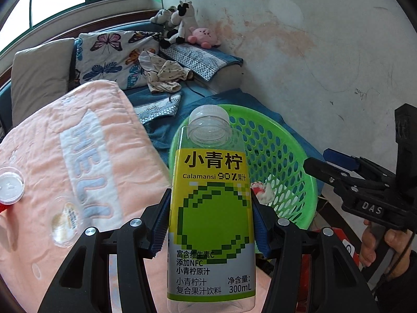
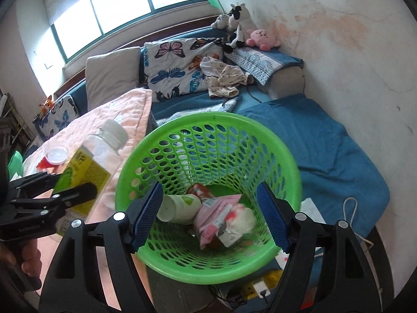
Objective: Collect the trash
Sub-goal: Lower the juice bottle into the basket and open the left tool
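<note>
Bottle left of basket

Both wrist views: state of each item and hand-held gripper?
Left hand-held gripper: shut on the bottle.
Clear plastic juice bottle with yellow-green label: capped, looks empty, held upright.
Right hand-held gripper: open, empty, above the basket.
Green perforated plastic basket: upright, holds a paper cup on its side and pink wrappers.
Small clear plastic cup with white lid: lidded, on the pink quilt.

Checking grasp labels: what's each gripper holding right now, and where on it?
Left gripper is clamped on the juice bottle at mid-body, pads on the label's sides. Right gripper is open, holding nothing, above the green basket.
</note>
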Tool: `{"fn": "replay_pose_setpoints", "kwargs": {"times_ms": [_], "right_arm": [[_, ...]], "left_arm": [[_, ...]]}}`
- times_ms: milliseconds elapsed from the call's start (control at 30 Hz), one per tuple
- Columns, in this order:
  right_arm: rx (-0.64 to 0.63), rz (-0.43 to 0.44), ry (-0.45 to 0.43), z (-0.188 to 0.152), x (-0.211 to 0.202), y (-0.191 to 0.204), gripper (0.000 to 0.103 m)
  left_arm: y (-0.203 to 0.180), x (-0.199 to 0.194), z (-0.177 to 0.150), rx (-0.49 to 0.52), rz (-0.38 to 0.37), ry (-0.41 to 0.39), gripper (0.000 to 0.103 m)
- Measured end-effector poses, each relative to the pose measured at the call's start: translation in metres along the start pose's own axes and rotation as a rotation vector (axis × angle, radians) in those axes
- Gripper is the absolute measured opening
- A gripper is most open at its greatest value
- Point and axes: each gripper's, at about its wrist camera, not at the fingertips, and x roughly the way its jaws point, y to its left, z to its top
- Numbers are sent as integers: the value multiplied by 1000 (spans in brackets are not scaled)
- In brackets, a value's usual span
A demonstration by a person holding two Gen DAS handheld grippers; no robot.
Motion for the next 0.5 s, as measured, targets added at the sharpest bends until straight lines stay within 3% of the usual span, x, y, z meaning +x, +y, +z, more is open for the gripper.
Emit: {"fn": "replay_pose_setpoints", "kwargs": {"times_ms": [333, 500], "right_arm": [[25, 2, -16, -7, -12, -20, 76], [39, 4, -15, -8, -12, -25, 76]], "left_arm": [[-25, 32, 5, 42, 0, 61, 53], [-30, 29, 9, 40, -22, 51, 55]]}}
